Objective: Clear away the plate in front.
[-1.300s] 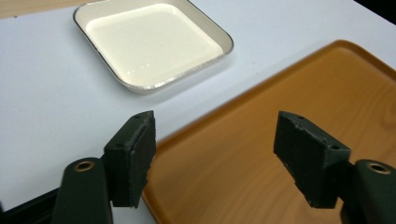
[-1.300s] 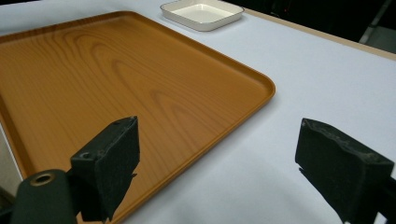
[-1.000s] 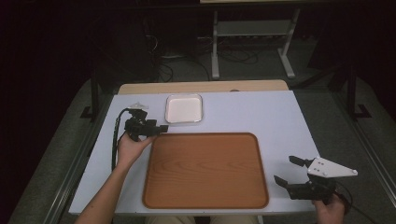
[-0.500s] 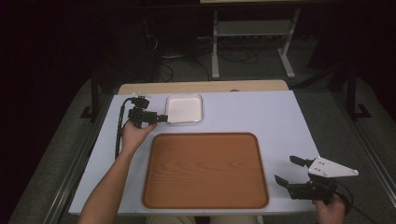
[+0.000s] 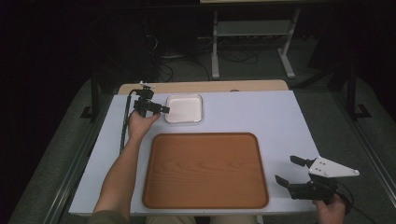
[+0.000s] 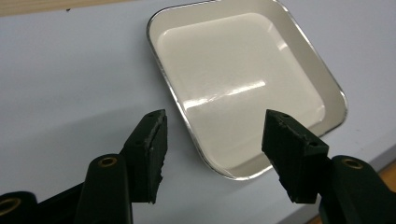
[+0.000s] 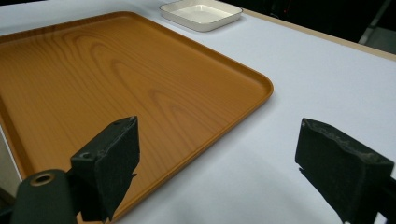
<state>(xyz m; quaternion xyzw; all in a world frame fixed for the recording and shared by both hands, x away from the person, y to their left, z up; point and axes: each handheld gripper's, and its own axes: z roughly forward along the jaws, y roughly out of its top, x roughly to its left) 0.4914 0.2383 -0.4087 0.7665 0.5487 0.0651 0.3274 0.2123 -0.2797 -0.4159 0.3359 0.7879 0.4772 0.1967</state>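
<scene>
Since the earlier frame the left hand-held gripper (image 5: 164, 110) has advanced to the white square dish (image 5: 184, 108) near the surface's far edge, jaws spread empty astride its rim, apparently ready to grasp it.

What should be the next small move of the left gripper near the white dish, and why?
Probably ease the left gripper forward and down, then close it on the white dish. Its jaws stand open, astride the near rim without touching it, and the dish sits empty on the table.
</scene>
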